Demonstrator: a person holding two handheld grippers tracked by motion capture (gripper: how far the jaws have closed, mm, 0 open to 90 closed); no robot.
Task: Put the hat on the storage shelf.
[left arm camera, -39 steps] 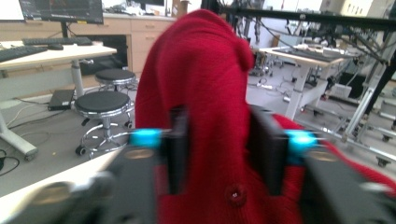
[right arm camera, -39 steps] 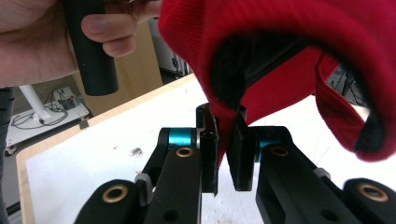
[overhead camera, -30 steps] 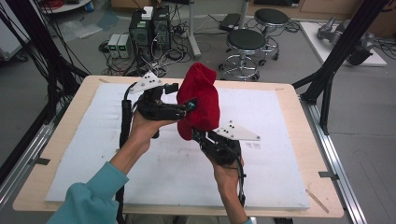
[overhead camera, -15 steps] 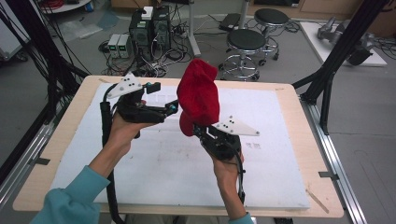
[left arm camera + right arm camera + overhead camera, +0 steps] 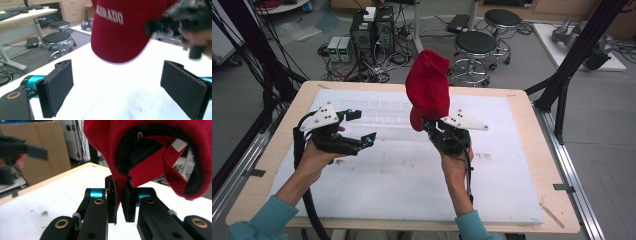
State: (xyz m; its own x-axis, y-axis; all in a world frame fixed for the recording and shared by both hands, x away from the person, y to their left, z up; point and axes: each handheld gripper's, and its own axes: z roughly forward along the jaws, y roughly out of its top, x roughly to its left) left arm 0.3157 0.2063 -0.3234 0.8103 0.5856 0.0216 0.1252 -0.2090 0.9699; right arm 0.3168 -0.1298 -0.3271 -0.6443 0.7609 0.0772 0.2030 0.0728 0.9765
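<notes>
A red cap with white lettering is held upright above the middle of the white board. My right gripper is shut on its lower rim; in the right gripper view the jaws pinch the red fabric and the cap's dark inside faces the camera. My left gripper stands open to the left of the cap, apart from it, with nothing between its pads. The left gripper view shows the cap hanging ahead of the open jaws.
A white board covers the wooden table. Behind the table's far edge stand two black stools, computer boxes with cables, and black frame legs at both sides.
My left gripper has let go of the cap, opened, and pulled away to the left and nearer the person. The right gripper still holds the cap up.
</notes>
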